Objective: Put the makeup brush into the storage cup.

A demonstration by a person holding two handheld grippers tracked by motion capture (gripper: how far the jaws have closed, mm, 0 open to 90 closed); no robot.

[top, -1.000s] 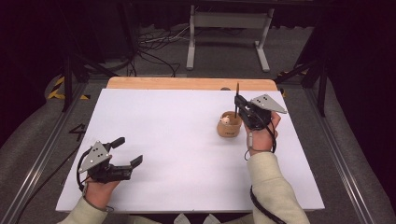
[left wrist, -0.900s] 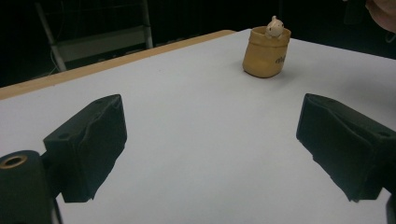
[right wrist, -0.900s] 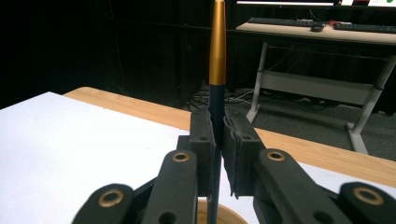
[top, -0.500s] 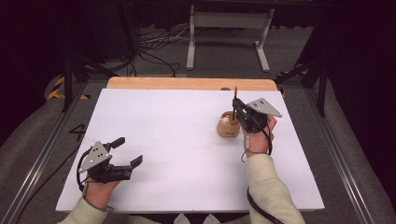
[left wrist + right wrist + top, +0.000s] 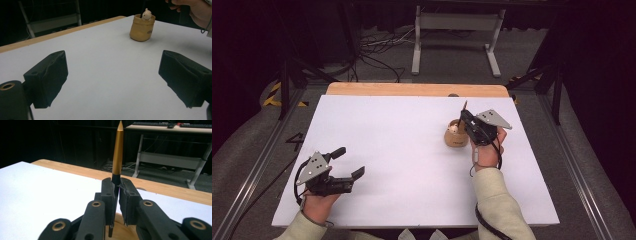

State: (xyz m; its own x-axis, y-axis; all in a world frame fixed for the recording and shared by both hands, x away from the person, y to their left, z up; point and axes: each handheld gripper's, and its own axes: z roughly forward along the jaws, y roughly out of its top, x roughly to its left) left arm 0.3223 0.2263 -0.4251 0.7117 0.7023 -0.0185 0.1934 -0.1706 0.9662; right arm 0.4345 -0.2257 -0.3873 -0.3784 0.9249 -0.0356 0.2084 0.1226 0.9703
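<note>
Pen (image 5: 117, 150) lower end hidden behind right gripper (image 5: 117, 195) jaws. Pot (image 5: 456, 136) right side covered by that gripper in high view. Pot lettering (image 5: 150, 32) too small to read. Figure (image 5: 146, 14) in pot half hidden by rim.

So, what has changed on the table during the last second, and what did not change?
Little: the right gripper, shut on the gold pen, shifted slightly toward the person, staying over the tan pot. The left gripper stayed open, resting on the white table; the pot did not move.
</note>
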